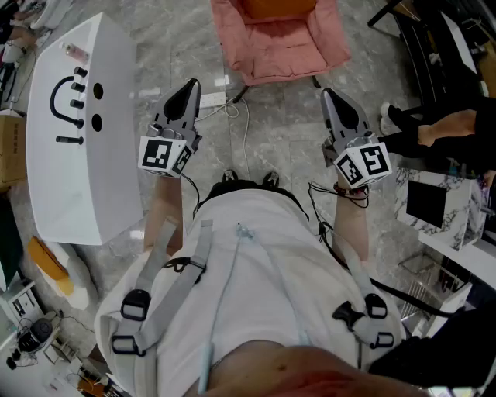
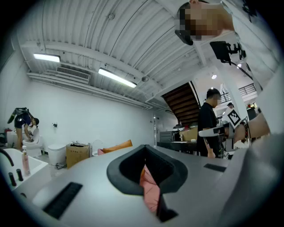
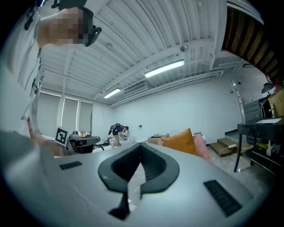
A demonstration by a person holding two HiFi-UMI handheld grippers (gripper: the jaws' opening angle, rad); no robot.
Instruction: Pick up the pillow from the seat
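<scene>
An orange pillow (image 1: 275,8) lies on the seat of a pink armchair (image 1: 283,46) at the top of the head view, partly cut off by the frame edge. My left gripper (image 1: 187,88) and right gripper (image 1: 332,98) are held side by side over the floor, short of the chair and pointing toward it, both shut and empty. In the right gripper view the pillow (image 3: 179,141) leans upright against the pink chair back (image 3: 203,149), beyond the shut right gripper (image 3: 141,156). In the left gripper view the pillow (image 2: 117,145) shows far off, and pink fabric (image 2: 149,188) shows through the slit below the shut left gripper (image 2: 145,155).
A white curved table (image 1: 77,155) with black face-like marks stands to the left. A power strip and cable (image 1: 215,99) lie on the floor in front of the chair. A person in dark clothes (image 1: 442,132) sits at the right by a marble-patterned cabinet (image 1: 457,209). Steps (image 3: 227,144) rise at the right.
</scene>
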